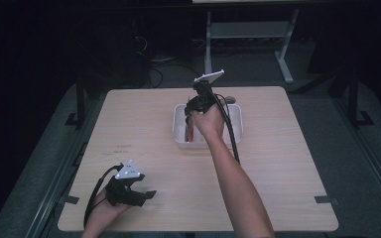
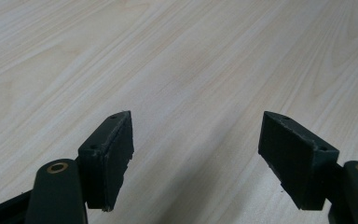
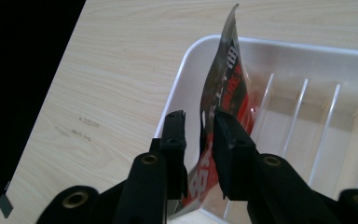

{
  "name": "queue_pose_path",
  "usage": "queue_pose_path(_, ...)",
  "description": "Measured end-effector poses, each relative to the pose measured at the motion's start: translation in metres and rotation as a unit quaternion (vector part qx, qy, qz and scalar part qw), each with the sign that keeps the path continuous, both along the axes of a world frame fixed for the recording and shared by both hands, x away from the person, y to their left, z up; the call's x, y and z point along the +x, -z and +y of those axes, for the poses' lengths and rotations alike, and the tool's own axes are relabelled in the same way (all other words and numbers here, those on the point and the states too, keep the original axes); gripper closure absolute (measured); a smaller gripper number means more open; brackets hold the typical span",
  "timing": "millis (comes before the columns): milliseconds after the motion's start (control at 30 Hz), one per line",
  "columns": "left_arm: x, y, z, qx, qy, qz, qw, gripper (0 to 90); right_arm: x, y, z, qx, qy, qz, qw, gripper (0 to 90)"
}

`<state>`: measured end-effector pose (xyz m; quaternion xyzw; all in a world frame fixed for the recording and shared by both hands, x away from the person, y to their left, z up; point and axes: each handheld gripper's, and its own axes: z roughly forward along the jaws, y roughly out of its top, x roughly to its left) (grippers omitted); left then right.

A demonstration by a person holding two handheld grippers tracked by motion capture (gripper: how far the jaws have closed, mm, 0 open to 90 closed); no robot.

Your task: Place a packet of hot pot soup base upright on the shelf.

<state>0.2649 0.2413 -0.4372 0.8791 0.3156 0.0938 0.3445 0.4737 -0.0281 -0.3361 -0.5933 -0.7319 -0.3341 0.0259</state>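
**A:** Dark room all round, a pale wood tabletop [image 1: 144, 124] lit in the middle. How far along do you judge the work to be?

**B:** Near the end of one placement, I'd say. The right hand-held gripper [image 3: 200, 128] hangs over the left end of the white plastic bin [image 3: 307, 51], which sits toward the far edge of the tabletop, a little right of centre. A red and black snack packet [image 3: 226, 79] stands on edge inside that end, close to the bin's left wall.

**A:** Is the packet held?

**B:** It sits between the jaws, which are parted a little. The right pad lies against it; a thin gap shows on the left, so I read the clamp as let go rather than pressing. What looks left is to lift the gripper clear and see whether the packet settles or tips.

**A:** And the other hand?

**B:** The left hand-held gripper [image 1: 127, 188] rests near the front left corner of the tabletop, jaws wide apart with nothing between them, bare wood ahead of it.

**A:** Counts?

**B:** One bin, with several clear ribs or dividers across its floor. One packet. Two hand-held grippers, one per hand. I can make out no other loose item on the tabletop, though something pale at the bin's right end is too cut off to name.
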Motion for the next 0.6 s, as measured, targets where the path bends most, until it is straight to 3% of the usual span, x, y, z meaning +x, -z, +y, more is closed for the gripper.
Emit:
queue_pose_path(267, 0.0000, 0.0003, -0.0011, 0.004, 0.002, 0.000, 1.0000, 25.9, -0.0011, -0.0082, -0.0058, 0.012, -0.002, -0.009, 0.9999, 70.5)
queue_pose_path(600, -0.0001, 0.0001, -0.0007, 0.006, 0.003, -0.001, 1.0000, 26.0, -0.0016, -0.0052, 0.0002, 0.006, -0.014, -0.015, 0.9998, 84.0)
